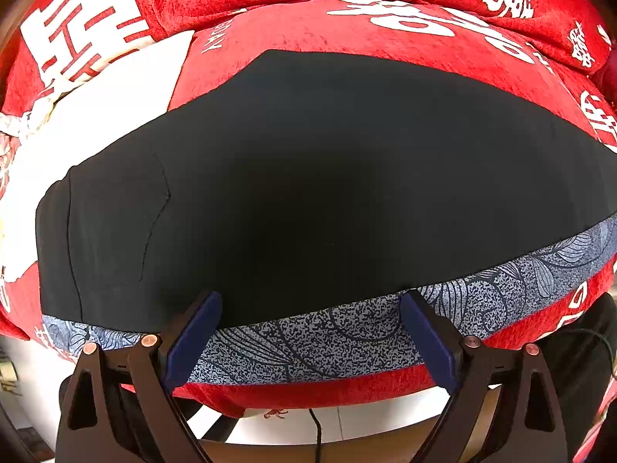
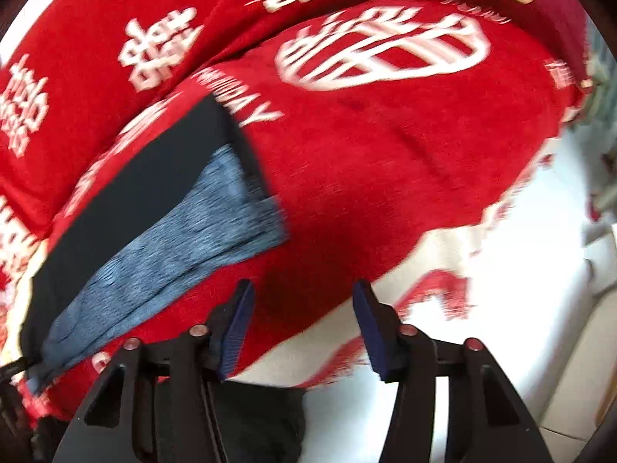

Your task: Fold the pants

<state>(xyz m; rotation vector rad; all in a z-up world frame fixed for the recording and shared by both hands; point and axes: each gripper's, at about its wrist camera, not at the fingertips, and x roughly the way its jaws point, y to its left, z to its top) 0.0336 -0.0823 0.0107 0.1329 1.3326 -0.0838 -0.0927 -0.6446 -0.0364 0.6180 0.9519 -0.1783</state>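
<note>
Black pants (image 1: 308, 177) lie spread flat on a red cover with white characters (image 1: 347, 31). A blue-grey patterned band (image 1: 327, 343) runs along their near edge. My left gripper (image 1: 311, 297) hangs open just over that edge, its blue pads (image 1: 196, 332) wide apart and pinching nothing. In the blurred right wrist view the pants (image 2: 154, 193) show at the left, with a black part and a blue-grey part (image 2: 185, 247). My right gripper (image 2: 304, 285) stands open over the bare red cover (image 2: 385, 154), to the right of the pants, with nothing between its fingers.
A white cloth (image 1: 115, 108) lies on the red cover to the left of the pants. Below the seat's front edge are a pale floor (image 1: 366, 416) and a black cable (image 1: 317, 432). The cover's fringed edge (image 2: 443, 289) hangs over the white floor (image 2: 520, 328).
</note>
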